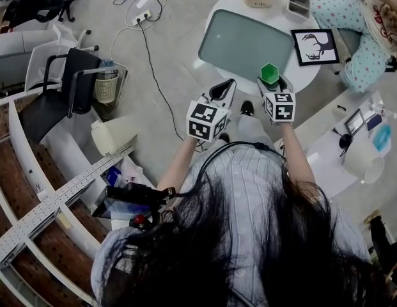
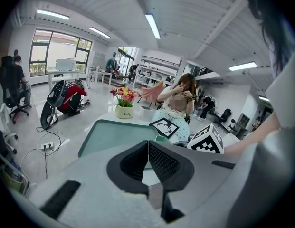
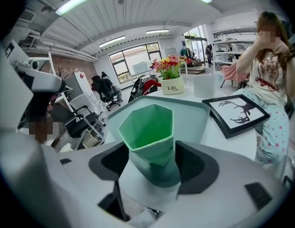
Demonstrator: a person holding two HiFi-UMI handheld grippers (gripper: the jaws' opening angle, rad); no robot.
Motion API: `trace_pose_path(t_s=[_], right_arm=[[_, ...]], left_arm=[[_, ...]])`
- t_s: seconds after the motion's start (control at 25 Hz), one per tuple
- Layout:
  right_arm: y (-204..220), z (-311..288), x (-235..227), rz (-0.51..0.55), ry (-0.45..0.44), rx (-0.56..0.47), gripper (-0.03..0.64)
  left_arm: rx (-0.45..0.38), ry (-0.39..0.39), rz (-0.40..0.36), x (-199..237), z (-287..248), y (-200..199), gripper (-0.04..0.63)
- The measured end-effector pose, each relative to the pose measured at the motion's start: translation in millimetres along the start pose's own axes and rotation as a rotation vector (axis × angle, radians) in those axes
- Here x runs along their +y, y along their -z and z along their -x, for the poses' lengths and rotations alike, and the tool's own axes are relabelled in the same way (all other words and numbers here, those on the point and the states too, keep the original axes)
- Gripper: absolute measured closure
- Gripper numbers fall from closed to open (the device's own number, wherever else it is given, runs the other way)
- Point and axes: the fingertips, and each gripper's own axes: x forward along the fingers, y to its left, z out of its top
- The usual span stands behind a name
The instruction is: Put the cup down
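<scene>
While the right gripper clamps its lower half between both jaws, the faceted green cup is held upright at the near edge of the round white table.
At the cup's 12 o'clock lies a smooth grey-green tray with rounded corners, and at 2 o'clock a black-framed deer picture. The left gripper, at 9 o'clock of the right, has its textured black pads pressed together on nothing. Both forearms reach forward side by side.

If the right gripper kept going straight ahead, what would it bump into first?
Likely the teal tray on the white table, just ahead of the right gripper and its green cup; height is unclear.
</scene>
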Motion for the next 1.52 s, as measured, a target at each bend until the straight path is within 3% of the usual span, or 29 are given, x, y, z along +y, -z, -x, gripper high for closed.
trace_pose_path(t_s=[0.88,1.2,1.52], right_arm=[[13,31,6,-0.11,0.047,-0.001,0.319],[5,59,30,-0.163,-0.023,-0.077,0.319],[-15,92,66,-0.108,-0.054,-0.177,0.345]], left_arm=[[-0.029,-0.04,0.011,7,39,15,0.578],[-0.044,-0.05,0.005,3,60,25,0.578],[-0.091,-0.09,0.001,13,95,30,0.578]])
